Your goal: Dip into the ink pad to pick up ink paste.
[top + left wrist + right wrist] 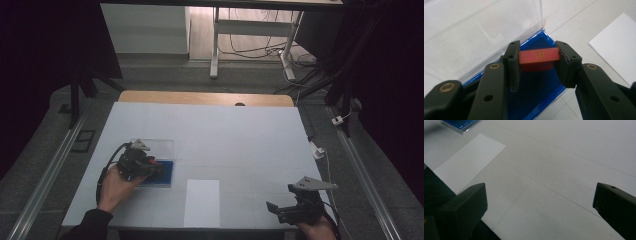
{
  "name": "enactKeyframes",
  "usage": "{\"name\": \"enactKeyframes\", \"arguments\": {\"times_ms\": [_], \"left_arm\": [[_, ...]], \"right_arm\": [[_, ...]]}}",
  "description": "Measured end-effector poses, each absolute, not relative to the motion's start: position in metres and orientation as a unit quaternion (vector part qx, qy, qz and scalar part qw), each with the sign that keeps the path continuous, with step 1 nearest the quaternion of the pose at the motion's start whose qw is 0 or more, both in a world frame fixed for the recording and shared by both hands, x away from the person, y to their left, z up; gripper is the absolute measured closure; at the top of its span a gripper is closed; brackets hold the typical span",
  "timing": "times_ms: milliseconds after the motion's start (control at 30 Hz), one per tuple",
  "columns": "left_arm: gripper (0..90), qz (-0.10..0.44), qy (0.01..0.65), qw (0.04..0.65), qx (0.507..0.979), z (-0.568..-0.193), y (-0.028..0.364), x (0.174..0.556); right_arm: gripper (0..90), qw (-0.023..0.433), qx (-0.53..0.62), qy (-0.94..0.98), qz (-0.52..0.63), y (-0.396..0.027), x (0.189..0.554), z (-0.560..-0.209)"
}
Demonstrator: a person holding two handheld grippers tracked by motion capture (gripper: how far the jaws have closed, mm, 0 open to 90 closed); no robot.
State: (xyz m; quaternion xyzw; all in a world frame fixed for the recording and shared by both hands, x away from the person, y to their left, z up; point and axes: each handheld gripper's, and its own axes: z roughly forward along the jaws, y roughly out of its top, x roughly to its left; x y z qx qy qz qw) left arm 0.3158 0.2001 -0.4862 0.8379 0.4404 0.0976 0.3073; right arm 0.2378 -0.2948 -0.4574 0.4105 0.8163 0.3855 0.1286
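Observation:
My left gripper (539, 56) is shut on a small red block (539, 55) with a gold mark on its face, held just above the blue-lined floor of a clear plastic box (534, 85). From above, the left gripper (152, 166) reaches into that box (162, 172) at the left of the table, and a hand holds it from behind. The box's clear lid (474, 32) stands open behind the block. My right gripper (275, 210) rests near the table's front right edge, its jaws wide open over bare white table surface (554, 182) with nothing between them.
A white paper sheet (202, 202) lies flat at the front middle of the table, between the two grippers; it is also in the right gripper view (469, 162). A corner of the blue box (461, 123) lies beyond it. The wooden table edge (205, 97) runs along the far side.

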Motion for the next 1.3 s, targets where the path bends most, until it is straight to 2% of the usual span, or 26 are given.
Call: {"name": "enactKeyframes", "arguments": {"times_ms": [367, 667, 933, 1300], "left_arm": [[58.1, 0.11, 0.438, 0.274, 0.849, -0.497, 0.194, 0.32], [58.7, 0.102, 0.439, 0.294, 0.843, -0.502, 0.198, 0.32], [59.0, 0.144, 0.432, 0.278, 0.846, -0.504, 0.188, 0.312], [58.9, 0.104, 0.453, 0.311, 0.829, -0.507, 0.2, 0.317]], "right_arm": [[0.0, 0.129, 0.411, 0.816, 0.385, -0.295, 0.238, -0.457], [0.0, 0.131, 0.407, 0.817, 0.386, -0.295, 0.237, -0.457], [0.0, 0.13, 0.407, 0.818, 0.385, -0.294, 0.238, -0.457], [0.0, 0.129, 0.406, 0.818, 0.385, -0.294, 0.238, -0.457]]}}
